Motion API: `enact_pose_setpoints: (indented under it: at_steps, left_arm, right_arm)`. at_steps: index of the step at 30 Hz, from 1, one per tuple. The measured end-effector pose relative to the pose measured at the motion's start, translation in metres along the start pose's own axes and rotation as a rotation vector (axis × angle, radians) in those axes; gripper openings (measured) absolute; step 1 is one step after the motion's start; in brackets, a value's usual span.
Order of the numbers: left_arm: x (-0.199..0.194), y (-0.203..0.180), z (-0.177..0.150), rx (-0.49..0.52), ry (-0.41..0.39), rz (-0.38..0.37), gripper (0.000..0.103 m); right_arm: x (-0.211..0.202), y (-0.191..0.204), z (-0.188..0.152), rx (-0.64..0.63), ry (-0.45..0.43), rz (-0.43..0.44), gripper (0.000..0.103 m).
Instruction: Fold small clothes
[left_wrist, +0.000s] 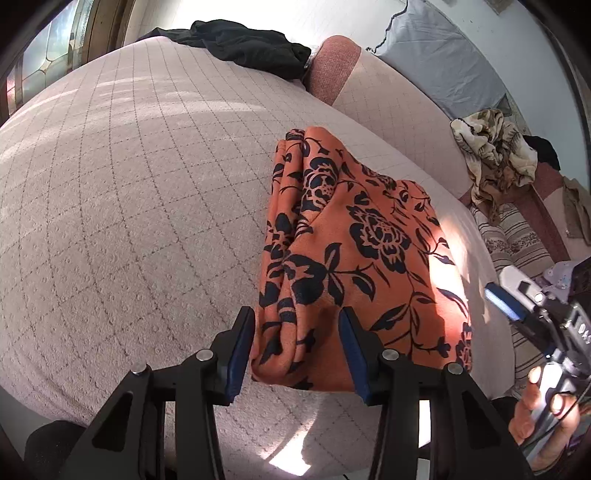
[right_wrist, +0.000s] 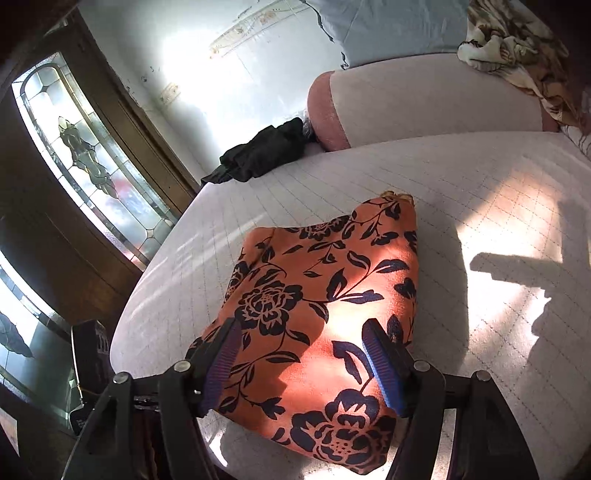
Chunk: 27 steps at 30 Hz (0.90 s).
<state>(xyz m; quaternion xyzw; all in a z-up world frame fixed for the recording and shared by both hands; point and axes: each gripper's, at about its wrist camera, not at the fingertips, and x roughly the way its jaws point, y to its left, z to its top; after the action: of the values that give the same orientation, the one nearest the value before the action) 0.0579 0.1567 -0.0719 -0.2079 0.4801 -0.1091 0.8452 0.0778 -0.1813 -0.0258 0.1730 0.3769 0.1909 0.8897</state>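
A folded orange garment with a dark floral print lies flat on the pale pink quilted cover. My left gripper hangs over the garment's near left corner. Its jaws stand apart with the thick folded edge between them, and the pads do not visibly pinch it. My right gripper is over the garment's near edge, jaws wide, with the cloth lying loose beneath. In the left wrist view one blue pad of the right gripper shows at the right, with a person's hand below it.
A crumpled black garment lies at the far corner beside a pink bolster. A patterned beige blanket and a blue pillow lie behind. A glazed wooden door stands to the left.
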Motion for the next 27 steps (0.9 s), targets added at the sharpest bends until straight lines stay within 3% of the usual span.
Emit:
enact_pose_setpoints:
  at_steps: [2, 3, 4, 9, 15, 24, 27]
  left_arm:
    - [-0.011, -0.003, 0.010, 0.000, -0.021, -0.003, 0.058]
    - [-0.015, -0.004, 0.017, 0.004, -0.038, 0.007, 0.070]
    - [-0.018, -0.005, 0.023, 0.010, -0.054, 0.024, 0.075]
    - [-0.004, -0.004, 0.051, 0.058, -0.038, 0.134, 0.075]
    - [0.015, -0.017, 0.063, 0.132, -0.030, 0.241, 0.075]
    - [0.030, -0.033, 0.066, 0.198, -0.011, 0.288, 0.075]
    - [0.030, -0.032, 0.069, 0.184, 0.001, 0.240, 0.075]
  right_arm:
    - [0.004, -0.010, -0.007, 0.045, 0.017, 0.010, 0.071]
    - [0.007, -0.015, -0.010, 0.061, 0.028, 0.010, 0.071]
    - [0.009, -0.020, -0.013, 0.078, 0.037, 0.007, 0.071]
    - [0.011, -0.043, -0.012, 0.138, 0.042, 0.008, 0.071]
    - [0.014, -0.080, -0.010, 0.248, 0.064, 0.022, 0.071]
    - [0.023, -0.100, -0.012, 0.294, 0.088, 0.048, 0.072]
    - [0.027, -0.102, -0.010, 0.301, 0.108, 0.076, 0.073]
